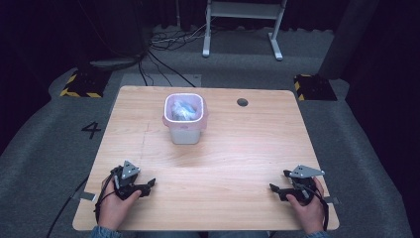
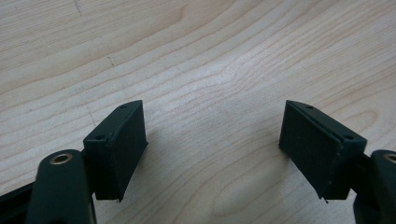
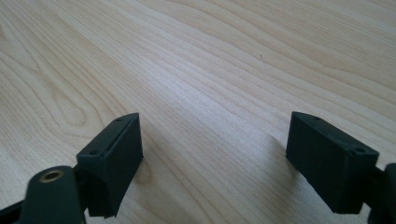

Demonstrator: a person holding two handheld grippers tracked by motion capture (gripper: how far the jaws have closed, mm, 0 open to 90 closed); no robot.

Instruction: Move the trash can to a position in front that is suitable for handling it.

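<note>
Two grippers, left gripper (image 1: 148, 184) and right gripper (image 1: 274, 189), jaws wide, empty, floor numeral "4" (image 1: 91, 130) beside table (image 1: 223, 158)

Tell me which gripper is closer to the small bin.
The left gripper: it sits nearer the pink-lined bin than the right gripper, which rests by the table's far right edge.

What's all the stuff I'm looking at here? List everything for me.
bin: one, white with a pink liner, far middle of the table, bluish stuff inside
table: one, light wood, centre
hole: one, dark, far right of the tabletop
blocks: two, black with yellow stripes, on the floor at the far corners
frame: one, white, on the floor behind
cables: several, black, on the floor behind
left gripper: one, black, near left, open, holding nothing
right gripper: one, black, near right, open, holding nothing
</note>
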